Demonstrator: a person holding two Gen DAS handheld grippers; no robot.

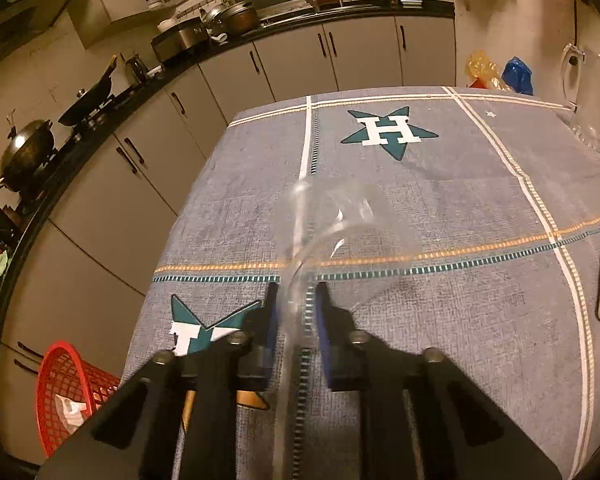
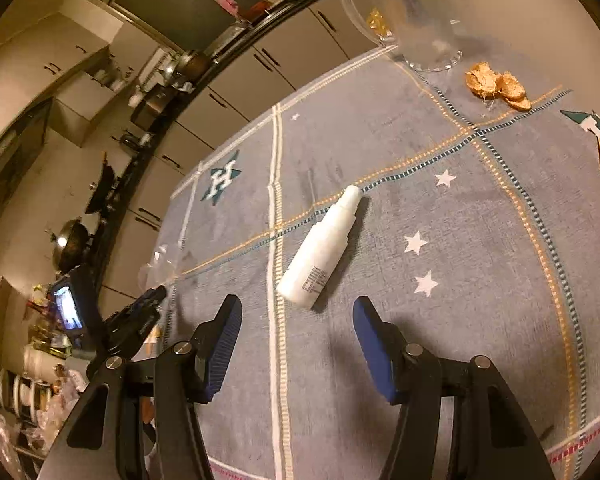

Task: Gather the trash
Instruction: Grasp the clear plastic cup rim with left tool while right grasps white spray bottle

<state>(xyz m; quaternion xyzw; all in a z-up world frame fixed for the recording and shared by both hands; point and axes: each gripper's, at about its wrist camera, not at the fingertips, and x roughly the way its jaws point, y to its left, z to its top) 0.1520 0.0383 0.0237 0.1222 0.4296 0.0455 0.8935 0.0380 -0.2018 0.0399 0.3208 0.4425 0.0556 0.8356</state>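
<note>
While the left gripper (image 1: 297, 300) has its fingers clamped on a clear plastic cup (image 1: 332, 240) over the desk (image 1: 440, 320), the right gripper (image 2: 298, 312) gapes wide, empty, near a white bottle (image 2: 324, 248).

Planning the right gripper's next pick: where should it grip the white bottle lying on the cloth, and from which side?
Grip the white bottle across its wide lower body, from above: it lies flat, its base nearest the open right gripper, its narrow cap pointing away.
</note>
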